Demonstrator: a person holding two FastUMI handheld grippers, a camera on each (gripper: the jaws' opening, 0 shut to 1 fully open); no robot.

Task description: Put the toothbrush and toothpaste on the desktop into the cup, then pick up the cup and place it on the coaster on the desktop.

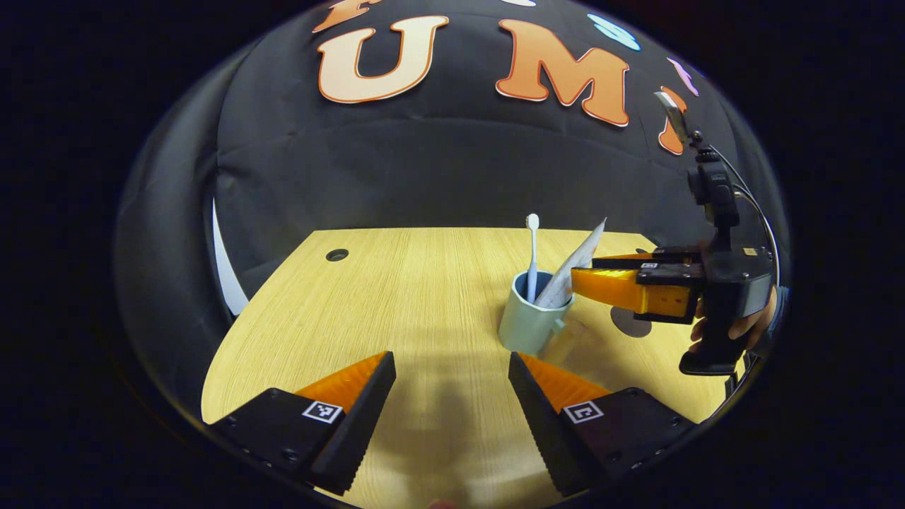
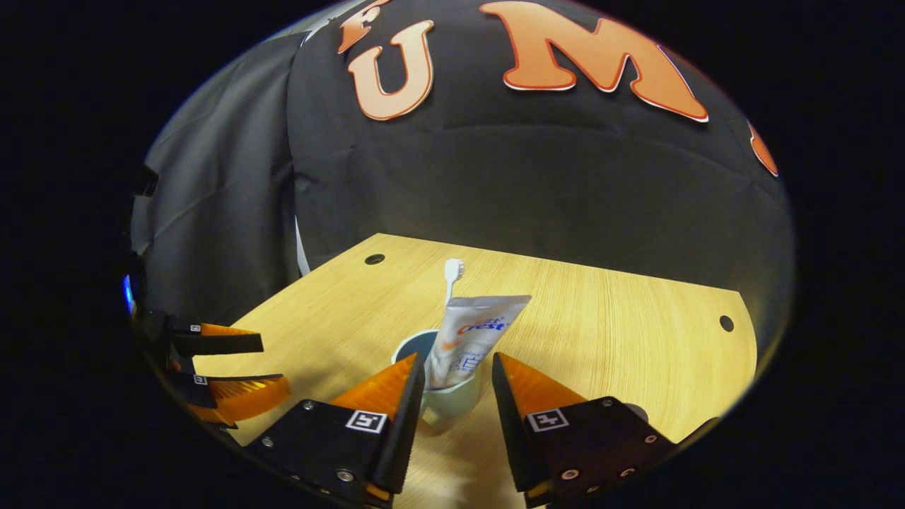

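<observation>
At mid-desk: pale blue-green ceramic cup [image 1: 532, 314], upright on the light wood-grain desk [image 1: 396, 283], holding a white toothbrush [image 1: 532, 247] and a white toothpaste tube [image 2: 470, 339].

Right gripper [image 2: 458, 382]: fingers apart, straddling the cup, not clamped. Advice: close low and square.

Left gripper [image 1: 452, 385]: fingers apart, near the cup.

Dark round coaster [image 1: 631, 322] beyond the cup: mostly hidden by the gripper.

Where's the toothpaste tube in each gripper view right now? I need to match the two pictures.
Left gripper view: the toothpaste tube stands right of centre, leaning right out of the cup, close to the right gripper.
Right gripper view: the tube stands at lower centre in the cup, just above the gap between that gripper's fingers.
Shared landmark: the toothbrush standing upright in the same cup.
</observation>
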